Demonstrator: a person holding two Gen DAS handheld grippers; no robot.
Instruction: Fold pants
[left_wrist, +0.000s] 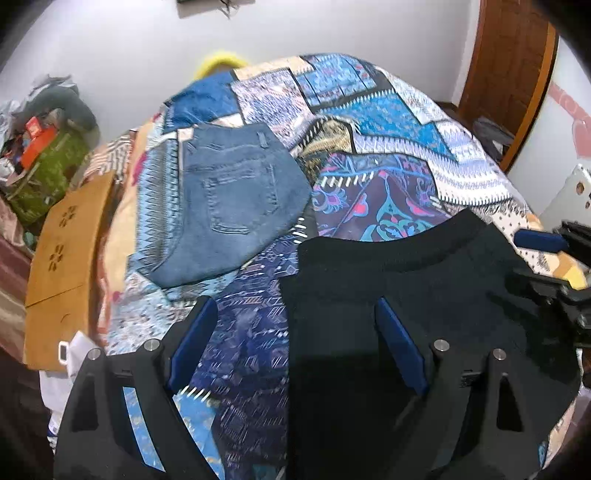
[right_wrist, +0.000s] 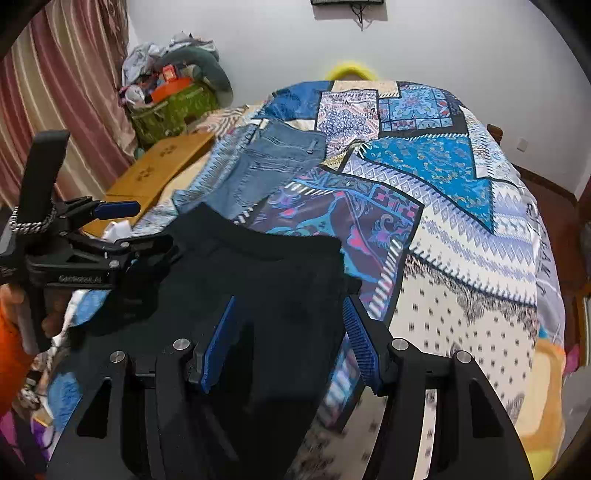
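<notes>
Black pants (left_wrist: 406, 288) lie flat on the patterned bedspread (left_wrist: 388, 122), waistband toward the far side. My left gripper (left_wrist: 294, 301) stands wide open above their left edge; its right finger is over the black cloth and its left finger over the bedspread. My right gripper (right_wrist: 290, 302) is open over the right part of the black pants (right_wrist: 258, 266), and no cloth is pinched between its pads. Folded blue jeans (left_wrist: 236, 199) rest farther back on the left and show as jeans (right_wrist: 266, 162) in the right wrist view. Each view catches the other gripper: the right gripper (left_wrist: 532, 258) and the left gripper (right_wrist: 155, 223).
A wooden board (left_wrist: 62, 266) leans along the bed's left side. Beyond it stands a green basket (right_wrist: 170, 110) piled with clutter, next to a striped curtain (right_wrist: 55, 92). A brown door (left_wrist: 509, 74) is at the far right. A person's hand (right_wrist: 22, 306) holds the left gripper.
</notes>
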